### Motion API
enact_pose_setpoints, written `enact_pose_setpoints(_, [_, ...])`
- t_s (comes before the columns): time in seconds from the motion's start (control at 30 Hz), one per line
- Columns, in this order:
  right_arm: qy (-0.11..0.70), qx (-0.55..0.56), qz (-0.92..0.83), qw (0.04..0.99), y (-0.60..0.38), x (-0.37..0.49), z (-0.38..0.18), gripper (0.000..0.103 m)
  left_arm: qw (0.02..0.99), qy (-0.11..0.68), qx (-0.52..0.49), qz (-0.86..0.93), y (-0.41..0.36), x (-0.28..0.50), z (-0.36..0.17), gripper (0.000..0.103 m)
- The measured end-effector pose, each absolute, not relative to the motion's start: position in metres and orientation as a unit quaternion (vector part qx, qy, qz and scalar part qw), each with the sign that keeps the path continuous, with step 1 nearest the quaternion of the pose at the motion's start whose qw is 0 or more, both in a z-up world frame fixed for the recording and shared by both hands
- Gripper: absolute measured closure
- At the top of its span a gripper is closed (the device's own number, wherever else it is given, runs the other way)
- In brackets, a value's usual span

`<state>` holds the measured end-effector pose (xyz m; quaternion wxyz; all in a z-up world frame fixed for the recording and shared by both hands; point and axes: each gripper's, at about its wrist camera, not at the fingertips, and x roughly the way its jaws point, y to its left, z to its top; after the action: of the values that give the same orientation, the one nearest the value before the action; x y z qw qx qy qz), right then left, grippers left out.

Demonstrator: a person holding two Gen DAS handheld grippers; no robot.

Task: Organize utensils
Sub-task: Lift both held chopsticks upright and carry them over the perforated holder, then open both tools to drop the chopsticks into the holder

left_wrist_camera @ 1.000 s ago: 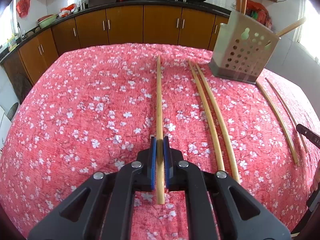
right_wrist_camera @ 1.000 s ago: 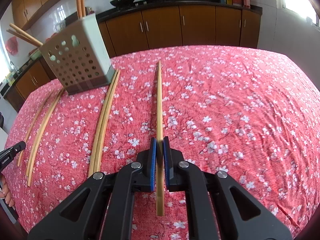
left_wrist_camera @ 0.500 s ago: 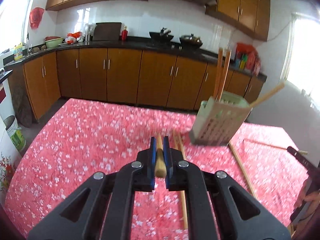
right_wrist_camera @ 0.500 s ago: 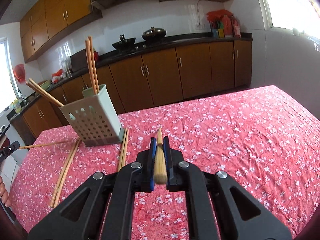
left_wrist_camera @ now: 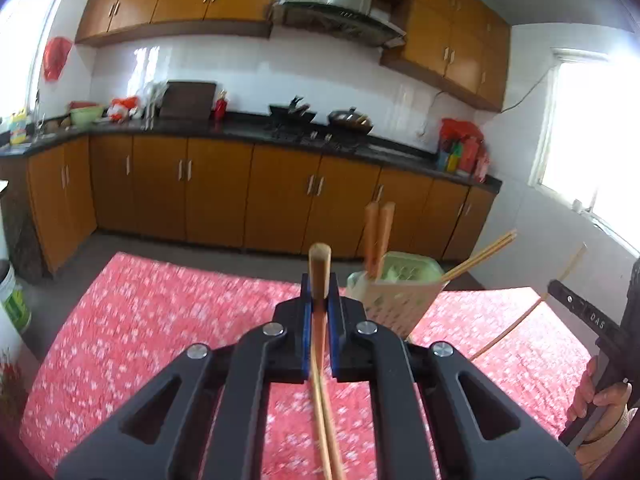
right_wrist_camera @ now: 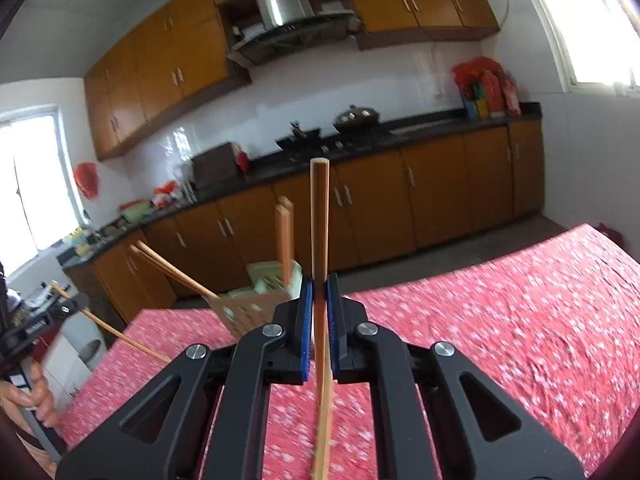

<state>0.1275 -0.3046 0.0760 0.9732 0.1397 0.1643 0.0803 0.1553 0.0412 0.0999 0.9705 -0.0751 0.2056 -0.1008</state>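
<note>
1. Left tongs (left_wrist_camera: 319,304) pinch a chopstick (left_wrist_camera: 319,264), frame centre.
2. Right tongs (right_wrist_camera: 319,300) pinch another chopstick (right_wrist_camera: 320,216).
3. Holder (left_wrist_camera: 394,300), right of centre on the red surface (left_wrist_camera: 160,320), already has four; a few likely remain.

I see a table (left_wrist_camera: 168,320) covered by a red cloth printed with small white blossoms, blurred in both wrist views. In my left view a pale perforated plastic utensil holder with a green insert (left_wrist_camera: 394,300) stands on it at about one o'clock. In my right view the same holder (right_wrist_camera: 256,304) sits toward ten o'clock.
</note>
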Motion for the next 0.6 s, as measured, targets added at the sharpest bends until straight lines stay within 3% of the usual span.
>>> enact_pose_setpoints(0.33, [0.048,0.144,0.11,0.982,-0.279,0.137,0.138,0.095,0.983,0.103,-0.092,-0.122,0.009,0.154,0.168,0.095])
enact_pose_setpoints(0.6, [0.011,0.141,0.072,0.987,-0.27,0.172,0.14,0.095,0.989,0.018,-0.117,-0.09,-0.019,0.186,0.197,0.095])
